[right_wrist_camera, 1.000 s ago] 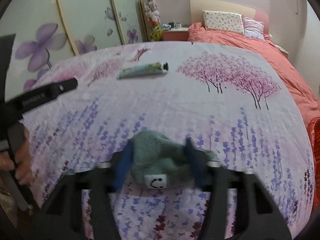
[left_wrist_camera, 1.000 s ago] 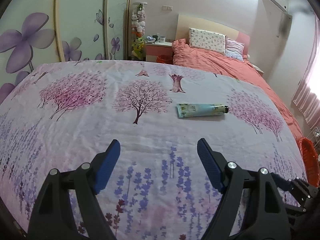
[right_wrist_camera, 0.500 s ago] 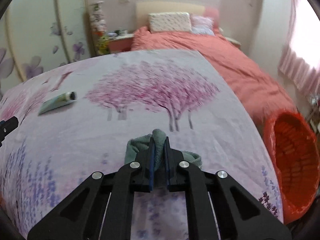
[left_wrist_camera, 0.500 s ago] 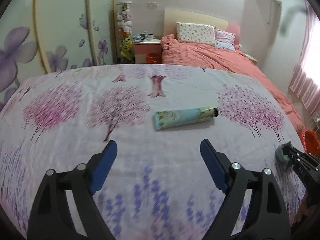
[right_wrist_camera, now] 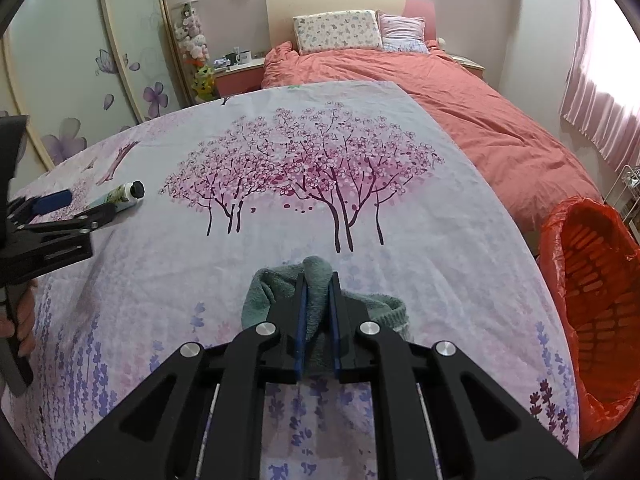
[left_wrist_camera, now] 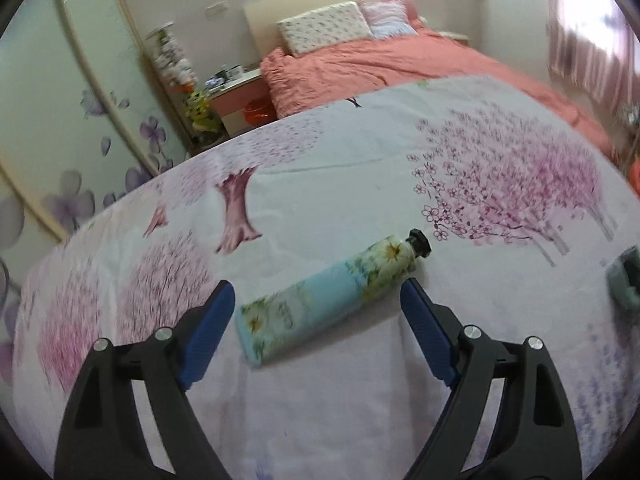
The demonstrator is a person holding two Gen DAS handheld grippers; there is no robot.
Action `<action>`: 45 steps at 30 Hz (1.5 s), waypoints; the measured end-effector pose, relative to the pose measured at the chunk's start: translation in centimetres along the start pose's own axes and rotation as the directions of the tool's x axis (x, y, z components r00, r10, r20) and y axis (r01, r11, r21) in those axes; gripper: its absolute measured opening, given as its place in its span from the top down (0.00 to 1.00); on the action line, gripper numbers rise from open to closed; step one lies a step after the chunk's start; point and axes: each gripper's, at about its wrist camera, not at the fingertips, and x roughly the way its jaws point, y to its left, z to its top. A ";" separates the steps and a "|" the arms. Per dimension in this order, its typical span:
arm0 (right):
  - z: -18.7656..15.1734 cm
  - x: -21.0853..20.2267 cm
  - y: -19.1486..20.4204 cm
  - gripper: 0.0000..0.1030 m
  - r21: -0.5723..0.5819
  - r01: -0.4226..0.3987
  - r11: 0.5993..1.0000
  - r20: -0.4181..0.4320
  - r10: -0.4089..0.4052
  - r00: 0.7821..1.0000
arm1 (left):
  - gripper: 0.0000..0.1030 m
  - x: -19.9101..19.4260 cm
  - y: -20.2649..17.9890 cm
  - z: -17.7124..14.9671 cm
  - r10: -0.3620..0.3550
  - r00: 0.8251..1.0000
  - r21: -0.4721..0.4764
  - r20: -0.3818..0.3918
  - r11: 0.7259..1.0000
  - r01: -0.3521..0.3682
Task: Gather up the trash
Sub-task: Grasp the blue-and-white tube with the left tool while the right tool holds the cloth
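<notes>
A floral cream tube (left_wrist_camera: 324, 296) with a black cap lies on the flowered sheet (left_wrist_camera: 360, 168). My left gripper (left_wrist_camera: 316, 300) is open, its blue pads on either side of the tube, not touching it. In the right wrist view the tube's cap end (right_wrist_camera: 128, 194) shows at far left beside the left gripper (right_wrist_camera: 68, 208). My right gripper (right_wrist_camera: 318, 284) is shut on a grey-green cloth (right_wrist_camera: 316, 276) held just above the sheet. The cloth also shows at the right edge of the left wrist view (left_wrist_camera: 624, 284).
An orange basket lined with a red bag (right_wrist_camera: 592, 292) stands at the table's right edge. A bed with a coral cover (right_wrist_camera: 460, 96) lies beyond. A wardrobe with purple flowers (right_wrist_camera: 80, 80) and a nightstand (right_wrist_camera: 240, 72) stand at the back left.
My left gripper has moved forward over the tube, which now lies between its open fingers. My right gripper shut on the cloth a second ago and has swung right with it, towards the basket.
</notes>
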 end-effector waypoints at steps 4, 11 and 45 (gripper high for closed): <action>0.1 0.0 -0.3 0.91 0.011 -0.015 1.000 -0.001 0.015 1.000 | 0.29 1.3 0.2 0.7 -0.037 0.999 -0.029 -0.028 0.999 0.036; 0.1 0.1 -0.5 0.91 0.025 -0.032 0.999 -0.003 0.033 0.999 | 0.44 2.0 1.5 0.7 -0.114 0.991 -0.246 -0.063 0.965 0.096; 0.0 0.1 -0.8 0.90 0.039 -0.051 0.998 -0.002 0.051 0.999 | 0.56 2.8 -0.7 2.5 -0.011 0.999 -0.387 -0.046 0.922 -0.008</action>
